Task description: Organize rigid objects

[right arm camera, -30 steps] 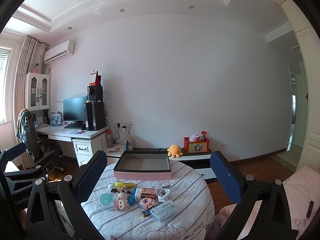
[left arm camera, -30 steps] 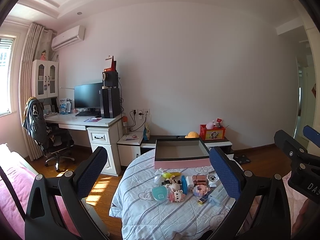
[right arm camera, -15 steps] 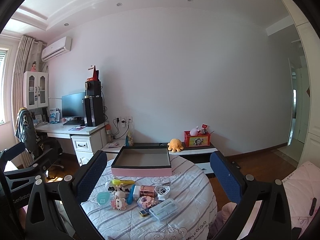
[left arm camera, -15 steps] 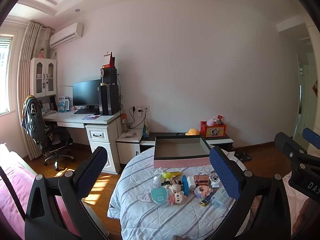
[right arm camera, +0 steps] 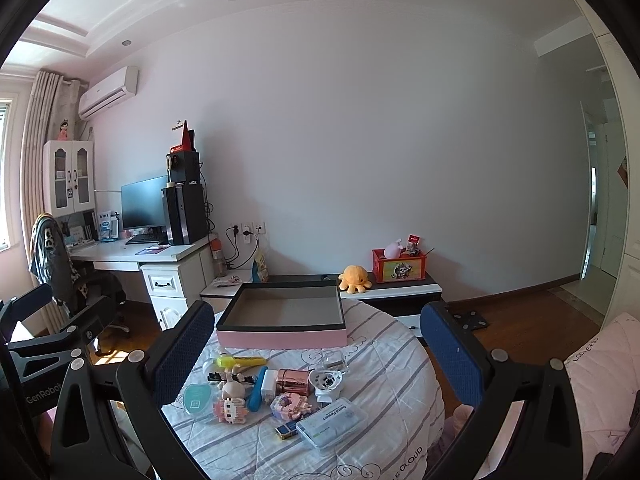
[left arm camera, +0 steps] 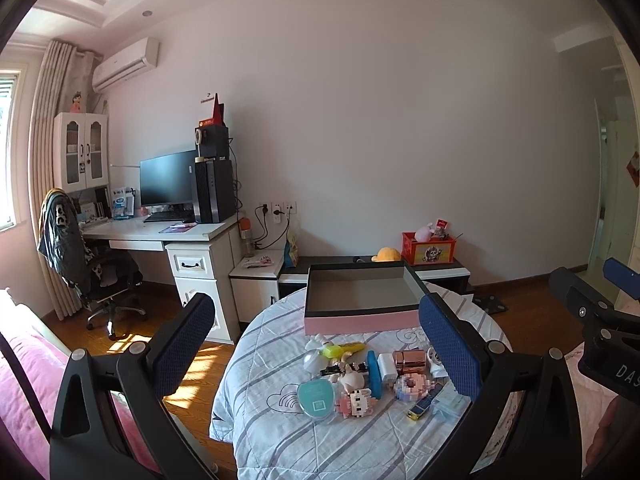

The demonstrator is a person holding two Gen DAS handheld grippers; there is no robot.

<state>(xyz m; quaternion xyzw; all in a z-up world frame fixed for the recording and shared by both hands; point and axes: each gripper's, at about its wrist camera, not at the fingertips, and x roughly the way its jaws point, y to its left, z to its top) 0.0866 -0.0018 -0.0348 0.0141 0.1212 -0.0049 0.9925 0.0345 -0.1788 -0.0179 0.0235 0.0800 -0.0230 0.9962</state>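
A pink box (left arm camera: 360, 323) (right arm camera: 280, 338) with a grey inside sits at the far side of the round striped table (left arm camera: 276, 440) (right arm camera: 384, 364). In front of it lie several small items: a yellow tube (left arm camera: 346, 347) (right arm camera: 242, 360), a teal oval case (left arm camera: 316, 398) (right arm camera: 197, 398), a pink block figure (left arm camera: 358, 402) (right arm camera: 229, 409), a rose-gold cylinder (left arm camera: 408, 362) (right arm camera: 294, 378) and a clear floss box (right arm camera: 332, 422). My left gripper (left arm camera: 316, 312) is open above the table's near left. My right gripper (right arm camera: 316, 320) is open at the near side. Neither holds anything.
A white desk (left arm camera: 160, 232) with a monitor and an office chair (left arm camera: 80, 256) stand at the left. A low cabinet (right arm camera: 396, 292) behind the table carries a red box and an orange plush. Pink bedding (right arm camera: 600, 360) lies at the right, and wooden floor surrounds the table.
Both grippers have drifted a little closer to the table and tilted slightly down, so the box and items look larger. The jaws stayed open and nothing on the table moved.
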